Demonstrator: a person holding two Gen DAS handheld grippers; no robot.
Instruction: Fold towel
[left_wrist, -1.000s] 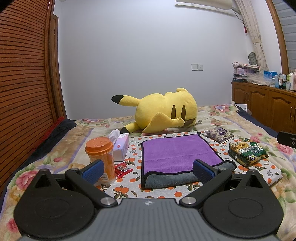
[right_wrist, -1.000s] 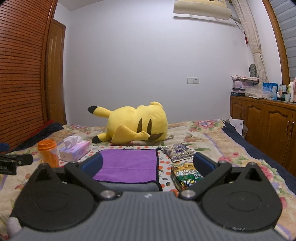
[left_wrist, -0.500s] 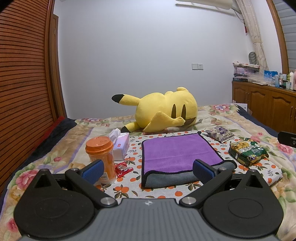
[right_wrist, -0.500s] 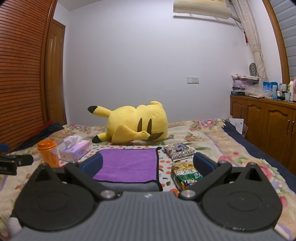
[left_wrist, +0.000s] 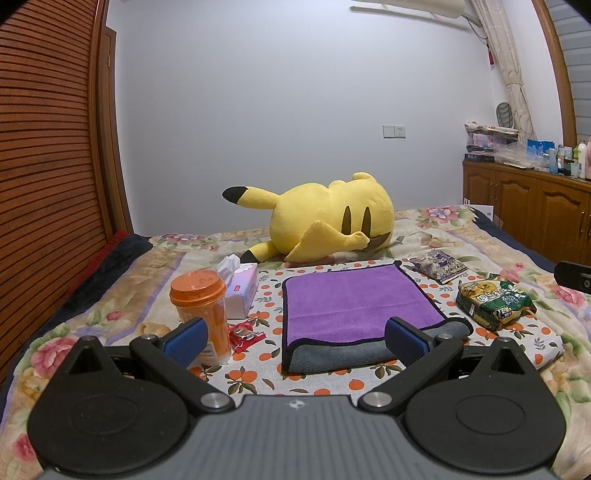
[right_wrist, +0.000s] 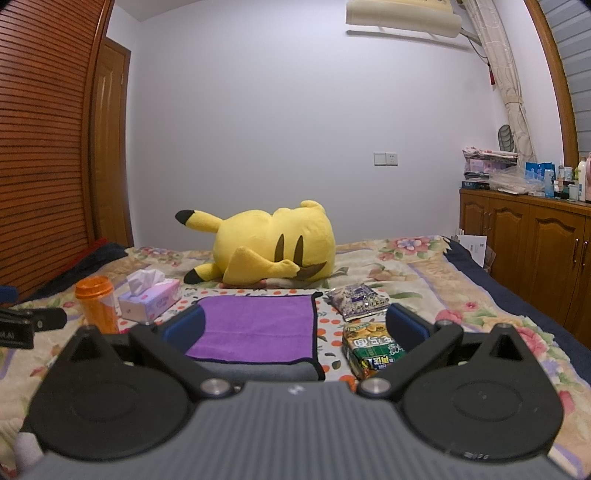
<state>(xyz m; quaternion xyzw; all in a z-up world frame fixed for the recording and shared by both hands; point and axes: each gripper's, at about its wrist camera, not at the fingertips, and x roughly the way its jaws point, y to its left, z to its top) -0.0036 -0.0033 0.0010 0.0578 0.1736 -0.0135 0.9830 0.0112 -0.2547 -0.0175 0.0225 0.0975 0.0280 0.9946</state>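
Observation:
A purple towel (left_wrist: 351, 299) with a dark edge and a grey underside lies flat on the bed cover, its near edge turned up to show grey (left_wrist: 332, 356). It also shows in the right wrist view (right_wrist: 258, 325). My left gripper (left_wrist: 295, 338) is open and empty, held above and short of the towel's near edge. My right gripper (right_wrist: 295, 326) is open and empty, held to the right of the left one, short of the towel's near right corner. Part of the right gripper shows at the left wrist view's right edge (left_wrist: 576, 280).
An orange cup (left_wrist: 201, 314) and a tissue box (left_wrist: 242, 286) stand left of the towel, with a red wrapper (left_wrist: 243, 334) beside them. A green snack pack (left_wrist: 495, 302) and a purple one (left_wrist: 439, 266) lie right. A yellow plush (left_wrist: 328, 221) lies behind.

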